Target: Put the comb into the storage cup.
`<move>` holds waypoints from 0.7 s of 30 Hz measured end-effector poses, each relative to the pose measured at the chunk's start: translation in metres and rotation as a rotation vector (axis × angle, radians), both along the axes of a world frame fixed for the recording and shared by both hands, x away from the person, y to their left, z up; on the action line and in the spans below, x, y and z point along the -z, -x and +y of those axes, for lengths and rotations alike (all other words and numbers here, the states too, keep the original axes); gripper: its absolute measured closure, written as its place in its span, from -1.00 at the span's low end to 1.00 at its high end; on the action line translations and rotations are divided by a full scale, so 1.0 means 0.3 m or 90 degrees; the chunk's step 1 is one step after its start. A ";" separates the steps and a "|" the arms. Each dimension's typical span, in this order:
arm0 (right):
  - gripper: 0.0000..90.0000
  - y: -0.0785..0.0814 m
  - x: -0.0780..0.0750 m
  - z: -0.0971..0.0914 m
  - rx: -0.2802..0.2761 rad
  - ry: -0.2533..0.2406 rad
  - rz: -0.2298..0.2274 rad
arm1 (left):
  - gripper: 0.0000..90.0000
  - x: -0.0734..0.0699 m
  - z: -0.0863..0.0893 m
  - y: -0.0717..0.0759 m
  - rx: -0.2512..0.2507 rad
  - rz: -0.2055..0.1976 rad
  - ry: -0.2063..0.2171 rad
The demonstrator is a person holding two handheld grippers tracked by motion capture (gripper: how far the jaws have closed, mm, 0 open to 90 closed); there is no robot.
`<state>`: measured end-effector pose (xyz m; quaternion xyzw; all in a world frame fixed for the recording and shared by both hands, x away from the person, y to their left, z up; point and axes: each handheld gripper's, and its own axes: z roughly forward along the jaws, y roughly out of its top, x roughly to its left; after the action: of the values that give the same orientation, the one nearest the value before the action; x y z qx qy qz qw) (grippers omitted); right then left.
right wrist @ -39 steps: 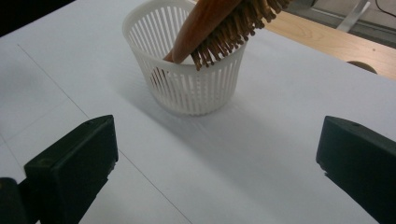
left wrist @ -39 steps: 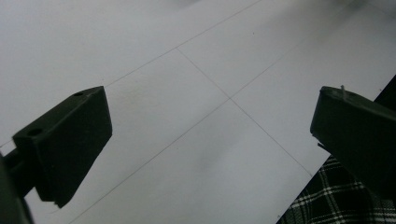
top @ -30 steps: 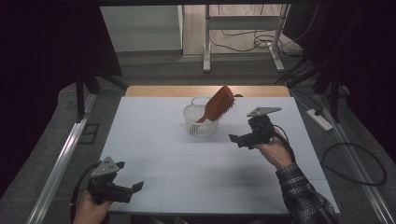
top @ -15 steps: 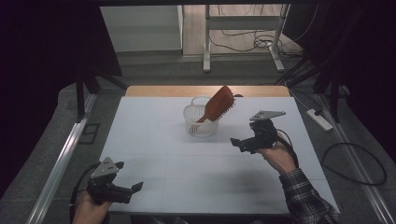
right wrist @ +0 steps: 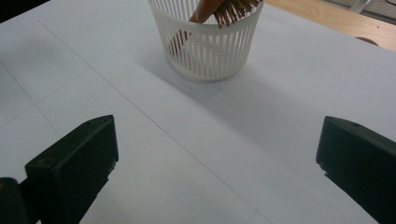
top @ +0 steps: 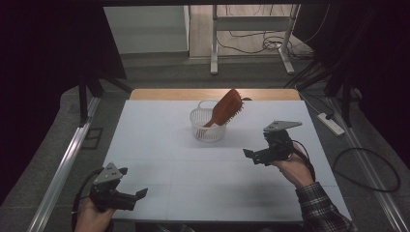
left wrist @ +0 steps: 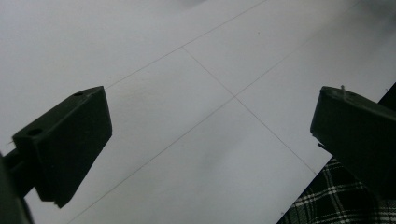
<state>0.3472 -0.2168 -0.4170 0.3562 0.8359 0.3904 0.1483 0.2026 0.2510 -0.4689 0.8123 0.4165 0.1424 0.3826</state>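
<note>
While both grippers hang free of it, the stock reads as follows.

Hairbrush: reddish-brown, handle down inside the basket, head leaning up and over the rim toward the far right; bristles and handle seen through the slats in the right gripper view.
Basket: white, slatted, round, upright on the table, toward the far middle; in the right gripper view it stands ahead of the jaws, well apart from them.
Right gripper: held in the right hand above the table, near the basket's right front side; jaws spread wide, nothing between them.
Left gripper: held at the near left corner, well apart from the basket; jaws parted wide over bare table, holding nothing.
Table: white surface with faint seam lines; a wooden strip along the far edge.
Sleeve: plaid, on the right forearm.
</note>
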 end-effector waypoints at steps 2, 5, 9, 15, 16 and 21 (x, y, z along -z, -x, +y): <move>-1.00 0.010 0.002 -0.007 0.001 -0.002 0.002 | -1.00 0.000 0.000 0.000 0.001 0.000 -0.001; -1.00 0.023 0.005 -0.018 0.002 -0.002 0.007 | -1.00 0.000 -0.001 0.000 0.002 0.000 -0.001; -1.00 0.039 0.011 -0.034 0.005 -0.002 0.016 | -1.00 0.000 0.000 0.000 0.003 0.000 0.000; -1.00 0.067 0.024 -0.062 0.012 0.004 0.020 | -1.00 0.000 0.000 0.000 0.004 0.001 0.000; -1.00 0.070 0.025 -0.065 0.012 0.003 0.020 | -1.00 0.001 -0.001 0.000 0.003 0.000 0.001; -1.00 0.090 0.032 -0.086 0.018 0.006 0.027 | -1.00 0.001 -0.001 0.000 0.003 0.001 0.000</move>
<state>0.3202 -0.2426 -0.4265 0.3758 0.8353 0.3768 0.1380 0.2027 0.2506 -0.4691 0.8132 0.4149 0.1410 0.3830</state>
